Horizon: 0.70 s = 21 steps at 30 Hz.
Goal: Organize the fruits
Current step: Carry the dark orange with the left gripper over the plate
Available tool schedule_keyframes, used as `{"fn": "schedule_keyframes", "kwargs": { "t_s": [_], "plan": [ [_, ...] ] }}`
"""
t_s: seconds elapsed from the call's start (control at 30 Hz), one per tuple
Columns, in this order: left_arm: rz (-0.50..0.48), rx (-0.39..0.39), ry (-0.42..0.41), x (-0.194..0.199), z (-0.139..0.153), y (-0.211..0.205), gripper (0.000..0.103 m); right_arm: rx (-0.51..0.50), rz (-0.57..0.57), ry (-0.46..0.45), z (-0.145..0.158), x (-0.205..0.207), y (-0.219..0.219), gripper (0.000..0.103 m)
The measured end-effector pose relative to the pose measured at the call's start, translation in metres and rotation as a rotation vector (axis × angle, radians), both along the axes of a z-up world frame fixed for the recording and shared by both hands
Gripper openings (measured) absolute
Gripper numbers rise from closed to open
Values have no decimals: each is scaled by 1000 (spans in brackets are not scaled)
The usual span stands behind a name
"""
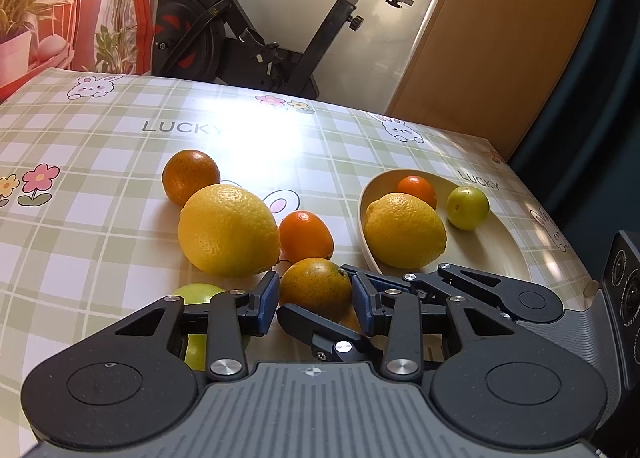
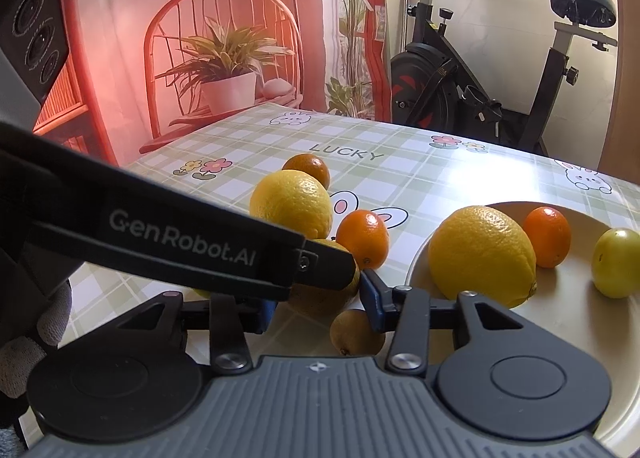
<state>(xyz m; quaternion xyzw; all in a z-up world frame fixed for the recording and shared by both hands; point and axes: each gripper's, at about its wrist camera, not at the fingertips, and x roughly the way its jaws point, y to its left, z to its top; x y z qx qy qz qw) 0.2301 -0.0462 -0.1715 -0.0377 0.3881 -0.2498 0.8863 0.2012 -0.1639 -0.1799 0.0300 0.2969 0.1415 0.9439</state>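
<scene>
We've got our left gripper (image 1: 314, 292) clamped on the speckled orange (image 1: 310, 286); right gripper (image 2: 318, 308) seems unloaded. Next: lift to the plate (image 1: 500, 254) right of it.

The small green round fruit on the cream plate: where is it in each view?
Left wrist view: small green round fruit sits right of centre, at the plate's far right side.
Right wrist view: it sits at the right edge.
Shared landmark: the large yellow lemon on the plate, left of it.
</scene>
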Motion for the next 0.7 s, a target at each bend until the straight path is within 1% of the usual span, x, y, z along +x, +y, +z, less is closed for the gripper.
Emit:
{"fn": "schedule_keyframes", "kwargs": {
  "t_s": [0.13,0.33,0.53,0.7],
  "plan": [
    [-1,4,-23,-7,4,0,42,36,-8,-30,2,-6,-6,46],
    [-11,9,-52,-17,14,-4,42,57,-20,-88,5,-19,-9,45],
    [-37,33,-90,-27,23,-20,42,94,-52,-146,9,-37,-17,45],
    [-84,48,-100,-34,26,-40,42,131,-94,-166,11,-48,-31,45]
  ]
}}
